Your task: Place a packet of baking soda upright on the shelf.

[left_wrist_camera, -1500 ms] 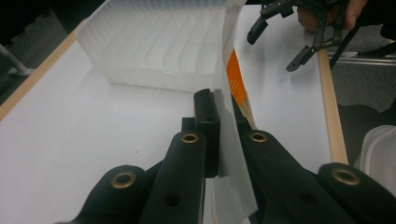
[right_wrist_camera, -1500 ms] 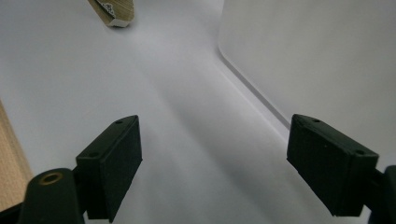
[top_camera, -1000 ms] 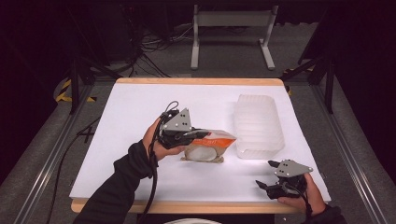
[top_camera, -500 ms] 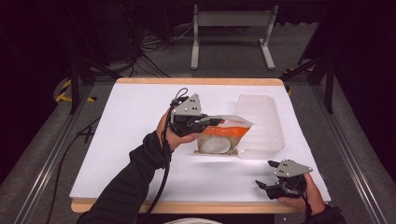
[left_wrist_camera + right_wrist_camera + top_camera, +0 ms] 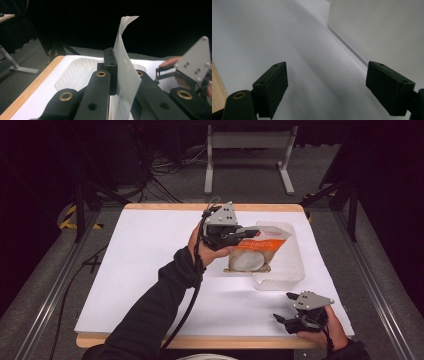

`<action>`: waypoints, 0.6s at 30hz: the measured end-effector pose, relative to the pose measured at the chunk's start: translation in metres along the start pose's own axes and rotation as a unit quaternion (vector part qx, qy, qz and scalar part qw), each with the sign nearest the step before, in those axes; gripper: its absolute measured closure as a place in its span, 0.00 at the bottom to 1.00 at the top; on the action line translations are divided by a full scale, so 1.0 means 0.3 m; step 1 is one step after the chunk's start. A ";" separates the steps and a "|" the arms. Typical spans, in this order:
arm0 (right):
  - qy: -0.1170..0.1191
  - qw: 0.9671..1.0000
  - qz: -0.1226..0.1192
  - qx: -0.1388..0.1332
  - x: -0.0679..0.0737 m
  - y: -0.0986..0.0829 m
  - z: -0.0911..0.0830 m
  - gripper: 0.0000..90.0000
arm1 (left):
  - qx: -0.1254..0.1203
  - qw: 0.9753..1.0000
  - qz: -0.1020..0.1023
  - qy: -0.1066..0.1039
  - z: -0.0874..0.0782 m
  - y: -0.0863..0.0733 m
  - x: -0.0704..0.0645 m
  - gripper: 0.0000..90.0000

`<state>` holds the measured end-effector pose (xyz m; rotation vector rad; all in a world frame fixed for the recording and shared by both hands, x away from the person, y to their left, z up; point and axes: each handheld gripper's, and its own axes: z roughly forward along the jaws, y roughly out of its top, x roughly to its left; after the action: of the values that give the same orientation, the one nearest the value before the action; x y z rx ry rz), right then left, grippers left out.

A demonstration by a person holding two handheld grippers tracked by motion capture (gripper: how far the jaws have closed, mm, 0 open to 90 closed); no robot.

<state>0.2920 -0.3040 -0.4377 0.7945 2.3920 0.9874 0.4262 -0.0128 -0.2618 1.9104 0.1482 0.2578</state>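
Observation:
A clear bag (image 5: 256,251) with an orange label and a round pale thing inside hangs above the near left part of a white plastic tray (image 5: 287,265). My left gripper (image 5: 246,235) is shut on the bag's top edge and holds it off the table. In the left gripper view the bag's clear edge (image 5: 125,75) sticks up between the closed jaws, with the tray (image 5: 77,72) below and beyond. My right gripper (image 5: 280,319) rests low at the table's front right, open and holding nothing. In the right gripper view, the right gripper (image 5: 327,85) has its jaws wide apart over the white surface.
A white sheet (image 5: 145,265) covers the table, with a wooden edge (image 5: 150,206) at the back. The tray's wall (image 5: 382,30) rises close ahead in the right gripper view. In the left gripper view the other hand's gripper (image 5: 195,62) shows at right. A metal stand (image 5: 250,150) is behind the table.
My left gripper has carried the bag up and to the right, from the table beside the tray to over the tray. The right gripper has stayed put.

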 end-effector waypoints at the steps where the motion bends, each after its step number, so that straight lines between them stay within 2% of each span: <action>1: 0.000 1.000 0.000 0.000 0.000 0.000 0.000 0.21 | 0.000 1.000 0.000 0.000 0.000 0.000 0.000 1.00; 4: 0.001 1.000 0.000 -0.001 -0.001 0.000 -0.001 0.21 | -0.006 1.000 -0.002 -0.005 0.047 0.022 0.006 1.00; 6: 0.001 1.000 0.000 -0.001 -0.001 -0.001 -0.001 0.21 | -0.005 1.000 0.003 -0.002 0.073 0.030 0.002 1.00; 8: 0.001 1.000 0.000 0.000 -0.001 -0.001 -0.001 0.21 | -0.005 1.000 0.002 -0.003 0.087 0.033 0.002 1.00; 10: 0.001 1.000 0.000 0.000 -0.001 -0.001 0.000 0.20 | -0.007 1.000 -0.009 -0.003 0.132 0.034 0.003 1.00; 11: 0.001 1.000 0.000 0.000 -0.001 -0.001 0.000 0.20 | -0.007 1.000 -0.009 -0.003 0.132 0.034 0.003 1.00; 17: 0.005 1.000 0.001 -0.002 0.000 -0.002 -0.004 0.20 | -0.009 1.000 -0.026 -0.011 0.230 0.029 -0.003 1.00; 18: 0.006 1.000 0.001 -0.002 -0.001 -0.003 -0.004 0.20 | -0.009 1.000 -0.026 -0.011 0.230 0.029 -0.003 1.00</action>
<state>0.2912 -0.3051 -0.4375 0.7918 2.3985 0.9995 0.4425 -0.0789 -0.2765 1.8890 0.1791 0.2027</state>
